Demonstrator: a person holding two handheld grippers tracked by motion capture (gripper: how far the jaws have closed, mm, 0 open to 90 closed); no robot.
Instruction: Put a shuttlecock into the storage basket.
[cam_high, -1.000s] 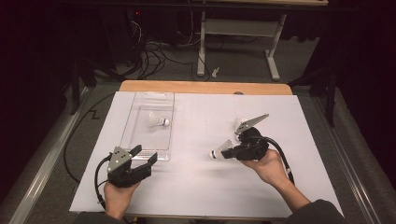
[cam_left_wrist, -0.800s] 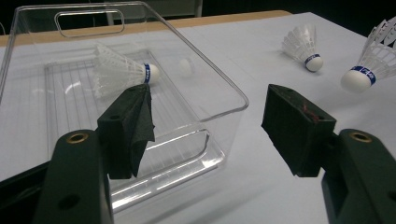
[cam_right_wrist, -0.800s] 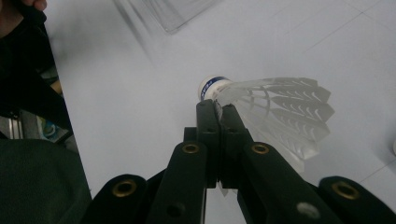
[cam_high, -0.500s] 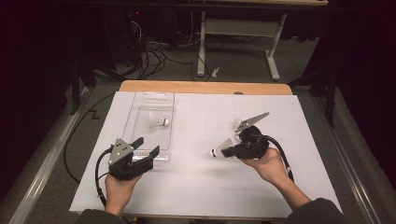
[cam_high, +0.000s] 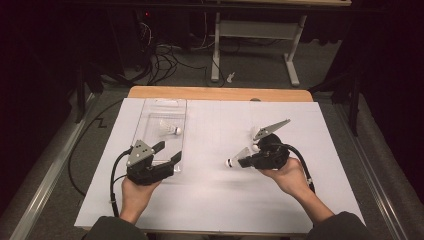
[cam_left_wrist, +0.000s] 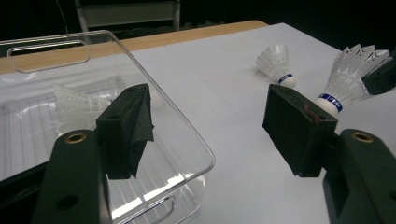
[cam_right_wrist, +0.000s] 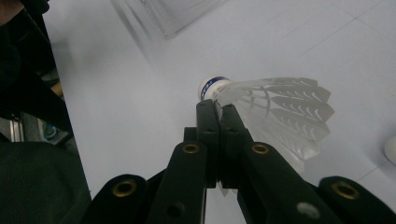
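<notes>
My right gripper (cam_high: 244, 159) is shut on the feather skirt of a white shuttlecock (cam_high: 236, 160), whose cork points left just above the white sheet. In the right gripper view the jaws (cam_right_wrist: 217, 112) pinch the skirt of that shuttlecock (cam_right_wrist: 280, 116) near its blue-banded cork. A second shuttlecock (cam_high: 255, 147) lies on the sheet just beyond that gripper. A third shuttlecock (cam_high: 170, 129) rests inside the clear plastic box (cam_high: 160, 106). My left gripper (cam_high: 167, 152) is open and holds nothing. Its jaws (cam_left_wrist: 208, 109) straddle the near right corner of the box (cam_left_wrist: 159, 84).
A white sheet (cam_high: 215, 200) covers the table, with a wooden edge (cam_high: 220, 93) at the back. Cables (cam_high: 160, 55) and a desk frame (cam_high: 255, 35) lie on the floor beyond. Dark drops flank both sides of the table.
My left gripper has lifted and moved forward toward the near corner of the clear box. The right gripper and its shuttlecock have stayed where they were.
</notes>
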